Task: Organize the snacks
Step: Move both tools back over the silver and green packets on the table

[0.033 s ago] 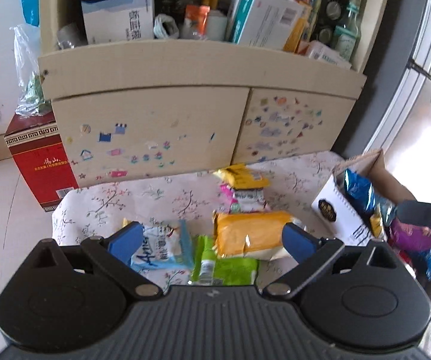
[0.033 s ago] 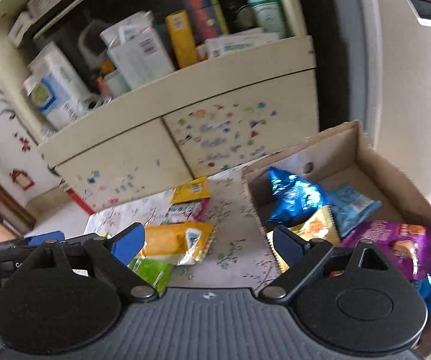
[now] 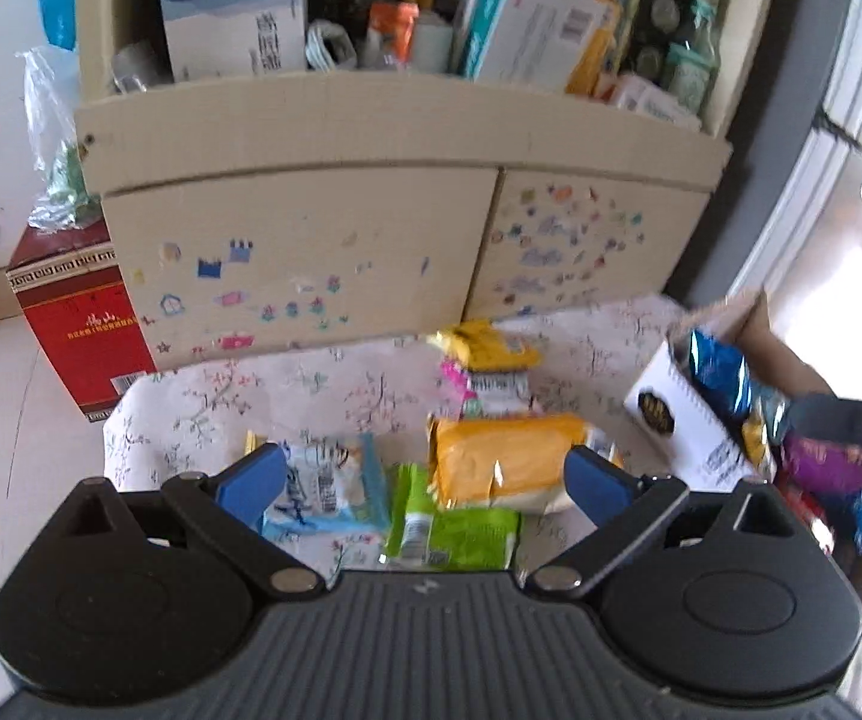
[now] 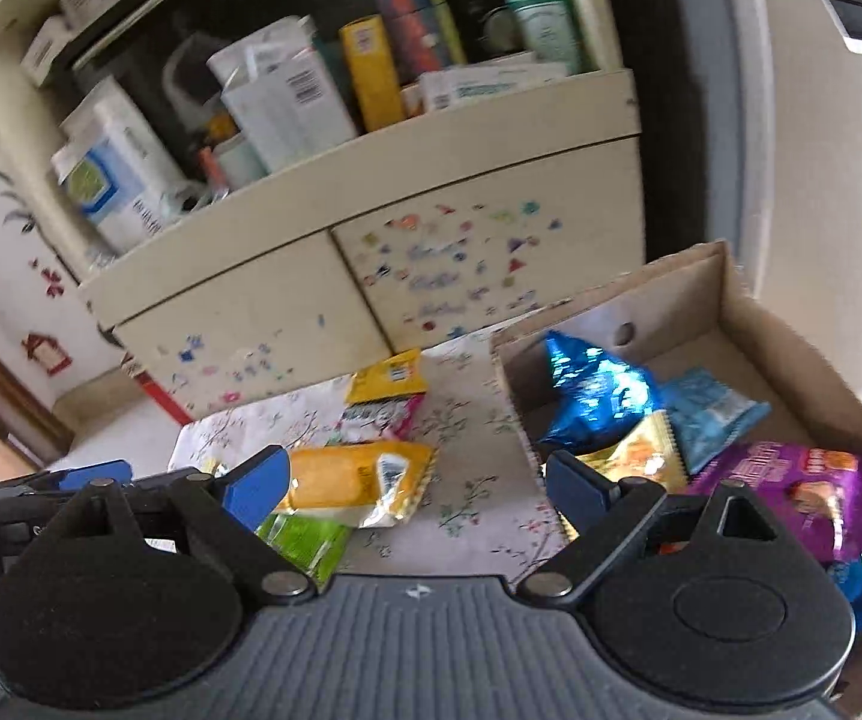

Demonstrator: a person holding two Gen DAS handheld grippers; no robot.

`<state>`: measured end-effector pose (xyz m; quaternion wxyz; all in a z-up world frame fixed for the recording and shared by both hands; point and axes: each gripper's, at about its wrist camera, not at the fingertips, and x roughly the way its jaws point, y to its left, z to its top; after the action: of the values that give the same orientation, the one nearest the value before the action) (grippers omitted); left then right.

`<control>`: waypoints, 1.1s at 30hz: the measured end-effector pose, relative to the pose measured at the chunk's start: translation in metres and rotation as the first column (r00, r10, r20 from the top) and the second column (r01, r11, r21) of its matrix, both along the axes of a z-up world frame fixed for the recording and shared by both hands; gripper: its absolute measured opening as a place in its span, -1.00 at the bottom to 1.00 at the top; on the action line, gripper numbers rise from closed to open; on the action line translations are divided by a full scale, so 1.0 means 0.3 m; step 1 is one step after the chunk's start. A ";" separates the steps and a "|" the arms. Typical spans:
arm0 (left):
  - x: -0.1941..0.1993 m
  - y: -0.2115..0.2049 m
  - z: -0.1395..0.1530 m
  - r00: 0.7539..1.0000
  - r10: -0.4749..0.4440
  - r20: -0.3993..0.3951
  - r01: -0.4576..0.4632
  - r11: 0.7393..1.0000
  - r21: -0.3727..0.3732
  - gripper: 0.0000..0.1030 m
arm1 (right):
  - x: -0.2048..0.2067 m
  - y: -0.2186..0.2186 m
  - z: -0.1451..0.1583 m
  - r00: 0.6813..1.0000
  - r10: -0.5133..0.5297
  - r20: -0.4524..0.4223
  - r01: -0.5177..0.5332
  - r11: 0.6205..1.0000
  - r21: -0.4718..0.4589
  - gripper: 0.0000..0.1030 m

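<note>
- On the counter [image 3: 203, 402], under a floral cloth, five loose snack packs lie in a cluster: yellow pack [image 3: 485, 348] farthest, pink-and-white pack [image 3: 491, 387] touching it just nearer, large orange pack [image 3: 509, 459] in the middle, green pack [image 3: 449, 531] nearest, light blue pack [image 3: 323, 489] to its left.
- Orange pack overlaps the far edge of the green pack.
- Left gripper [image 3: 425, 480] hovers above the near packs, fingers spread wide, nothing between them.
- Right gripper [image 4: 416, 486] hangs over the gap between the orange pack [image 4: 359, 477] and the cardboard box [image 4: 791, 330]; fingers spread, empty.
- Cardboard box sits at the right end of the counter, open-topped. Inside: shiny blue bag [image 4: 593, 390] at the far left, pale blue packet [image 4: 707, 411] right of it, gold packet [image 4: 635, 450] nearer, purple bag [image 4: 791, 492] near right.
- Beyond the counter: cream cabinet [image 3: 311, 252], doors covered in small stickers, open shelf above crowded with boxes and bottles.
- Red carton [image 3: 83, 324] stands on the floor, far left of the counter.
</note>
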<state>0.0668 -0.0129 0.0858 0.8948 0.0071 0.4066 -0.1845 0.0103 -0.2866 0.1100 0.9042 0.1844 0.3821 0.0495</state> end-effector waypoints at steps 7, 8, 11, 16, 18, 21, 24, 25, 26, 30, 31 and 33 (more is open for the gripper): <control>-0.014 -0.031 -0.094 0.997 -0.066 -0.050 0.070 0.995 0.075 0.91 | 0.033 0.053 -0.030 0.997 0.071 -0.001 -0.071 0.997 0.011 0.86; -0.010 -0.032 -0.107 0.997 -0.051 -0.058 0.055 0.995 0.078 0.91 | 0.038 0.061 -0.034 0.997 0.079 -0.004 -0.079 0.997 0.013 0.86; 0.019 -0.031 -0.138 0.996 0.004 -0.093 0.001 0.999 0.052 0.91 | 0.053 0.087 -0.048 0.994 0.104 -0.013 -0.104 0.995 0.009 0.86; 0.045 -0.046 -0.188 0.984 0.074 -0.164 -0.065 0.996 0.060 0.91 | 0.073 0.123 -0.070 0.990 0.139 -0.029 -0.139 0.990 -0.019 0.86; 0.045 -0.047 -0.212 0.977 0.091 -0.193 -0.077 0.994 0.080 0.91 | 0.081 0.129 -0.079 0.988 0.147 -0.038 -0.148 0.989 -0.022 0.86; 0.031 -0.040 -0.242 0.972 0.086 -0.216 -0.059 0.990 0.130 0.92 | 0.093 0.131 -0.091 0.988 0.150 -0.046 -0.150 0.989 -0.005 0.86; 0.012 -0.016 -0.256 0.969 0.084 -0.234 -0.049 0.988 0.149 0.92 | 0.107 0.142 -0.106 0.985 0.164 -0.049 -0.164 0.986 0.006 0.86; 0.006 -0.006 -0.259 0.967 0.082 -0.241 -0.046 0.987 0.152 0.92 | 0.112 0.149 -0.111 0.984 0.172 -0.048 -0.172 0.985 0.004 0.86; 0.001 0.003 -0.260 0.966 0.079 -0.246 -0.042 0.987 0.155 0.93 | 0.118 0.158 -0.117 0.982 0.181 -0.047 -0.181 0.983 -0.002 0.86; -0.019 0.038 -0.265 0.964 0.077 -0.256 -0.031 0.984 0.177 0.93 | 0.157 0.200 -0.151 0.973 0.225 -0.043 -0.227 0.973 -0.050 0.86; -0.023 0.047 -0.265 0.963 0.079 -0.258 -0.033 0.984 0.177 0.92 | 0.168 0.209 -0.160 0.973 0.228 -0.044 -0.231 0.971 -0.064 0.86; -0.028 0.064 -0.264 0.961 0.080 -0.265 -0.037 0.986 0.163 0.92 | 0.196 0.225 -0.183 0.970 0.241 -0.045 -0.244 0.966 -0.086 0.86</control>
<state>0.0585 0.0063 0.0066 0.8326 0.0402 0.5382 -0.1245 0.0691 -0.2191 0.0550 0.8922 0.0956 0.4189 0.1391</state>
